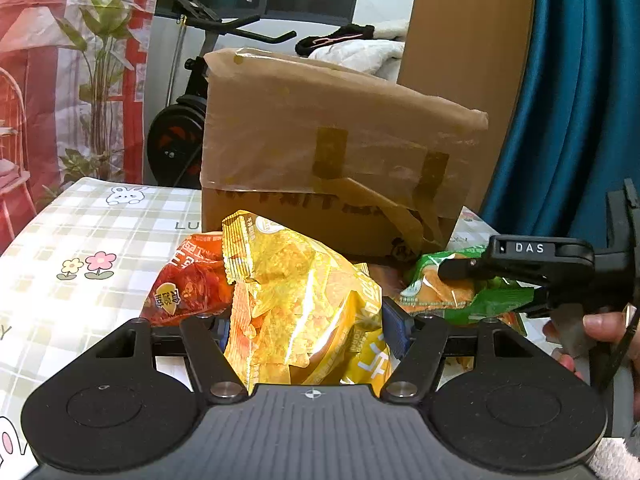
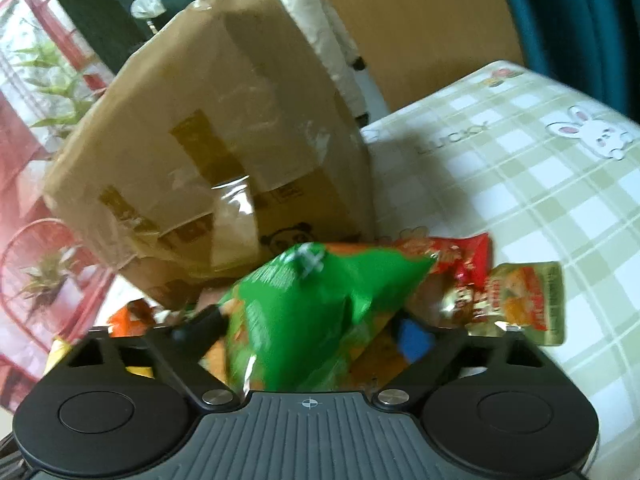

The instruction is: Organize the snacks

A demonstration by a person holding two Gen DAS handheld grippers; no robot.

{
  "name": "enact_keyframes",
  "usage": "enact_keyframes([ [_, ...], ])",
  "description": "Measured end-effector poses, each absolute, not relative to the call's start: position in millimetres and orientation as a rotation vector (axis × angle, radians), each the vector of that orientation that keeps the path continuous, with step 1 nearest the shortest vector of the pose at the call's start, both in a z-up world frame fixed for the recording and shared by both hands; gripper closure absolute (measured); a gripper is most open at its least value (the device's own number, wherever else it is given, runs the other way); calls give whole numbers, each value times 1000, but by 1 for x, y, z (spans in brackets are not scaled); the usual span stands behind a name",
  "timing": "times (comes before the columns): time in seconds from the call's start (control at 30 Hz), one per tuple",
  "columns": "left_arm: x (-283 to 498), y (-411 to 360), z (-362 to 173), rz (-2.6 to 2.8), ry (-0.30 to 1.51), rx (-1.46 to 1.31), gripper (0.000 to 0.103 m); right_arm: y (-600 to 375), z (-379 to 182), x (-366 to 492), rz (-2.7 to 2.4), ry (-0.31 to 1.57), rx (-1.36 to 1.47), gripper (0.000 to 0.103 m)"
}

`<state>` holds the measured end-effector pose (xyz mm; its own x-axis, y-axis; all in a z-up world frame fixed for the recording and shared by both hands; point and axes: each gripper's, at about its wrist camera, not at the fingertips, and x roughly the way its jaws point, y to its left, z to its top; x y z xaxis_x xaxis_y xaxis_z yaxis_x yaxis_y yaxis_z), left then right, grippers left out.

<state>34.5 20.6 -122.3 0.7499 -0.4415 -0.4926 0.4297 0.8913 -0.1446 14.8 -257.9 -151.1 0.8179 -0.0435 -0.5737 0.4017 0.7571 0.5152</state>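
Observation:
My left gripper (image 1: pixel 310 320) is shut on a crinkled yellow snack bag (image 1: pixel 296 296), which stands up between its blue pads. Behind it a red snack bag (image 1: pixel 192 284) lies on the checked tablecloth (image 1: pixel 80 240). To the right, my right gripper (image 1: pixel 500 284) clamps a green snack bag (image 1: pixel 440 292), with a person's hand (image 1: pixel 604 324) on its handle. In the blurred right wrist view the green snack bag (image 2: pixel 316 304) fills the space inside the right gripper (image 2: pixel 308 328), touching both fingers. A red bag (image 2: pixel 452 256) and a gold-and-red pouch (image 2: pixel 516 304) lie just beyond.
A tall taped cardboard box (image 1: pixel 320 152) stands on the table right behind the snacks, also seen in the right wrist view (image 2: pixel 224 152). The tablecloth (image 2: pixel 520 184) stretches bare to the right of the box. An exercise bike (image 1: pixel 188 120) and a teal curtain (image 1: pixel 580 100) stand beyond the table.

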Motion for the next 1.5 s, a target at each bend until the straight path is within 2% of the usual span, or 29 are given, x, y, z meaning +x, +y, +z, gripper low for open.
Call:
enact_keyframes([
  [0.1, 34, 19, -117, -473, 531, -23, 34, -258, -147, 7, -242, 552, 658, 37],
  [0.33, 27, 17, -95, -460, 477, -22, 34, -256, -124, -25, -248, 492, 587, 37],
  [0.57, 27, 18, -44, -460, 347, -6, 33, -250, -63, -54, -250, 330, 420, 37],
  [0.73, 52, 8, 4, -460, 252, 14, 33, -261, -7, -39, -240, 198, 333, 39],
  [0.77, 60, 5, 14, -459, 238, 21, 33, -265, 6, -31, -233, 173, 310, 43],
  [0.83, 79, -3, 29, -458, 226, 25, 33, -272, 25, -15, -219, 142, 270, 63],
  [0.87, 88, -6, 35, -454, 219, 22, 33, -277, 31, -5, -226, 134, 256, 69],
  [0.97, 103, -11, 39, -438, 222, 31, 33, -291, 32, 20, -218, 223, 287, 67],
  [1.13, 104, -2, 17, -461, 294, -6, 33, -294, -16, 22, -182, 361, 346, 63],
  [1.2, 101, 1, 4, -478, 321, -21, 33, -285, -37, 13, -175, 406, 336, 43],
  [1.3, 94, 3, -11, -489, 340, -13, 33, -270, -62, -5, -239, 436, 231, 27],
  [1.4, 89, 4, -20, -503, 357, -17, 33, -272, -80, -19, -336, 463, 110, 27],
  [1.5, 87, 7, -27, -499, 370, -24, 33, -290, -93, -30, -406, 480, 114, 27],
])
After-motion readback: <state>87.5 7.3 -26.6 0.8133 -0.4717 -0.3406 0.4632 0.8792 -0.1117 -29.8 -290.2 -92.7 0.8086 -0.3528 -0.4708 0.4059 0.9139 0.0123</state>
